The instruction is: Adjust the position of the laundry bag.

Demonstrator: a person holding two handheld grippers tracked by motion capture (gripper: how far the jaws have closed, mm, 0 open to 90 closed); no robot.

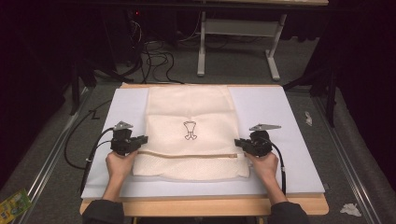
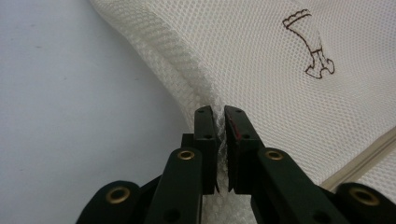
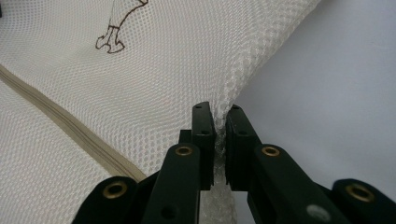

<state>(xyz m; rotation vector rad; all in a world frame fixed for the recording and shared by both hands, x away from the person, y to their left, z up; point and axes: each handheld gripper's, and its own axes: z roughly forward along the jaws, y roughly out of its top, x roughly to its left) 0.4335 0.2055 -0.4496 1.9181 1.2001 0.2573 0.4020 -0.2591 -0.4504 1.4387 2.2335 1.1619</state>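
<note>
Mesh is bunching between my fingers on both sides: my left gripper [image 1: 139, 140] is pinching the left edge of the cream mesh laundry bag [image 1: 191, 126], and my right gripper [image 1: 239, 143] is pinching the right edge opposite it. In the left gripper view my fingers [image 2: 205, 140] are pressing nearly together with a thin fold of netting between them, and the right gripper view is showing the same on that side, fingers [image 3: 204, 140] squeezing the hem where it is lifting off the sheet.

The bag is lying flat in the middle of the tabletop, its zipper [image 1: 187, 155] running across near my end and a small brown printed emblem [image 1: 189, 130] sitting just beyond it. I am holding it just beyond the zipper line, so I am judging the step to be a lift or fold of the bag, done with both hands together.

To do it well, I am thinking both hands should be moving at the same pace and height, keeping the mesh lightly taut between them so the edge is staying straight. The netting is thin and slippery-looking; a firm pinch well inside the hem seems safer than a grip on the very edge.

Under the bag a pale blue-grey sheet [image 1: 275, 116] is covering the tabletop, with a strip of wood [image 1: 205, 205] showing at my side. Beyond it the room is dark, with cables [image 1: 156, 60] on a grey floor and the white legs of another table [image 1: 273, 56]. Scraps of crumpled paper [image 1: 350, 209] are lying on the floor at my right.
</note>
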